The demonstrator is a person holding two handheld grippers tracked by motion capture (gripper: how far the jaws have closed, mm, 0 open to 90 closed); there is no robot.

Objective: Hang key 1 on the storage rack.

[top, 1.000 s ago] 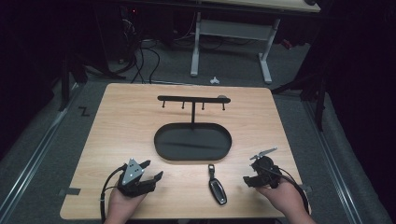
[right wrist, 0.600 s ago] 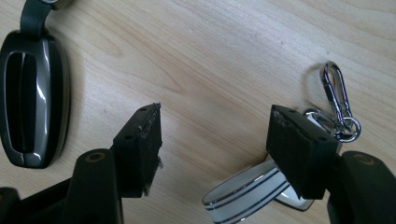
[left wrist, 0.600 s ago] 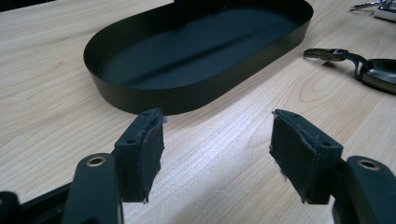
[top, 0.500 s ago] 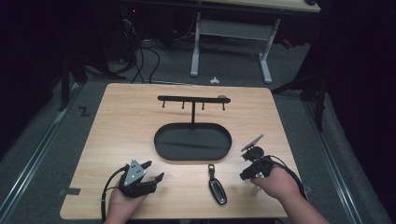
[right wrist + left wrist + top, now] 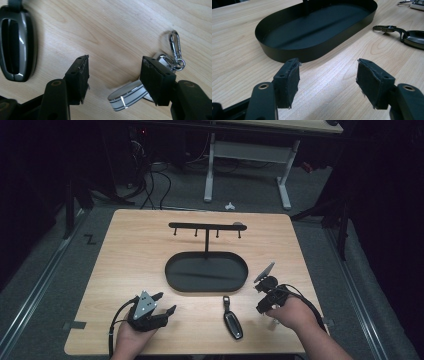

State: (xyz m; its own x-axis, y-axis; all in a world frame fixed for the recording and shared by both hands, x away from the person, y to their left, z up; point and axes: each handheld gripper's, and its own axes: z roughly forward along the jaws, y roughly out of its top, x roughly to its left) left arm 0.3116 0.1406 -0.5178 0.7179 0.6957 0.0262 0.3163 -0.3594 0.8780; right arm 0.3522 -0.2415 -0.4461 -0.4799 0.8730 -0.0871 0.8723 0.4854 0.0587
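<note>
While lying flat, key strap (image 5: 126, 96) slanting, clip (image 5: 176, 48) far end, beside spread, empty right gripper (image 5: 115, 75).

Both forearms came in from the near edge of the table. The left hand (image 5: 131, 336) rested low on the wood, and the left gripper (image 5: 161, 303) pointed forward and a little to the right, its grey plate on top. Its jaws stood well apart with nothing between them, as the left gripper view showed. The right hand (image 5: 292, 312) was raised slightly and turned inward. The right gripper (image 5: 261, 306) pointed down and to the left. Its jaws had just been closing a little, but were apart, and the pads (image 5: 80, 75) pressed on nothing.
</note>
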